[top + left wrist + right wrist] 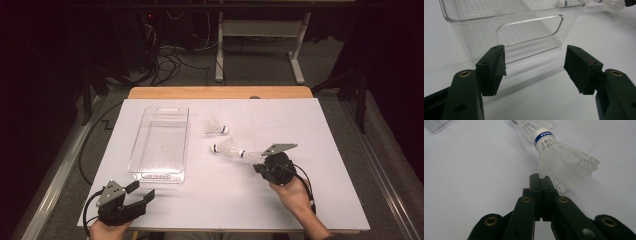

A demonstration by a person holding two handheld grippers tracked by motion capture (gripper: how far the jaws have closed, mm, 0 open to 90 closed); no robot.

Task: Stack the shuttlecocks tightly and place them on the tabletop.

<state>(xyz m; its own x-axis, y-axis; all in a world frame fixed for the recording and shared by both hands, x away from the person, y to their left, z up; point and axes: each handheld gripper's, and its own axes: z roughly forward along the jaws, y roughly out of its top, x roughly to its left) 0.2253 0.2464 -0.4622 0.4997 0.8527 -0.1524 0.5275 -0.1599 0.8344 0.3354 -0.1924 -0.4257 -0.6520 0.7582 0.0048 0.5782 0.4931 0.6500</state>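
Table: white sheet over a wooden top; all items lie on it.
Clear bin: transparent ribbed plastic, long side running away from the person, left of centre; nothing seen inside. In the left claw view its near end wall with the handle cut-out faces the camera.
Left claw: near-left corner of the table, held in the left hand; jaws wide apart, nothing between them; just short of the bin's near end, not touching it.
Right claw: right of centre, held in the right hand; jaws pressed together. The skirt edge of the nearest shuttlecock sits at the jaw tips; whether feathers are pinched, I cannot tell.
Nearest shuttlecock: white, blue band on the cork, lying on its side; cork points away from the claw.
Middle shuttlecock: on its side, just left of the nearest one.
Far shuttlecock: apart, between the bin and the table centre.
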